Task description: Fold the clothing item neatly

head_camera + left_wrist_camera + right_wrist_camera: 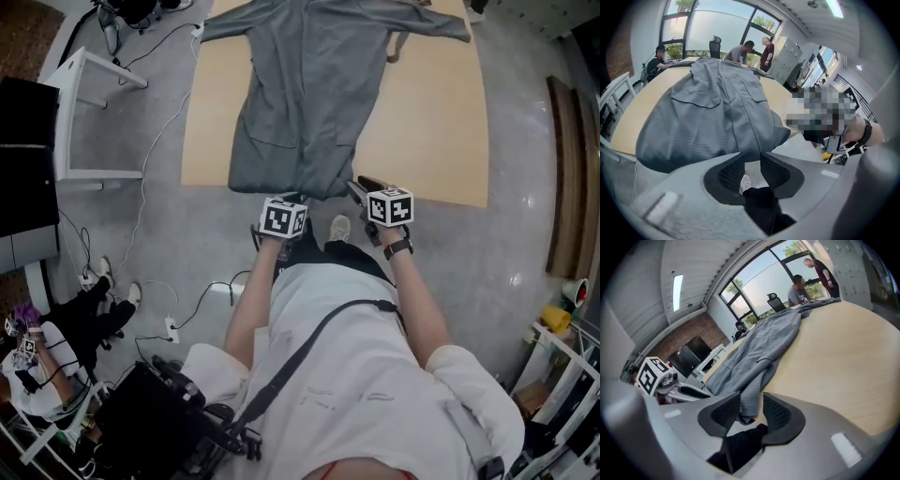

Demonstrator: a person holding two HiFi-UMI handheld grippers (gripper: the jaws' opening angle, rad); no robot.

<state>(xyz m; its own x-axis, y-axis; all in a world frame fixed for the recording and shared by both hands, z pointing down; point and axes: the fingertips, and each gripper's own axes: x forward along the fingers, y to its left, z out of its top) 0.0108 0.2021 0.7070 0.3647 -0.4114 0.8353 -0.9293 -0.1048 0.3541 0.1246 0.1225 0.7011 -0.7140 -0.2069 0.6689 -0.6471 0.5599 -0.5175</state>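
— Our left tongs (750, 164) are spread, with no cloth in them. Where's the grey coat (314, 94)?
— Flat on the worktop (431, 122), top middle of the frame. Our right tongs (751, 406) are spread round its hem.
— So we think we're grabbing the hem. Next we should pinch both sides, then lift.
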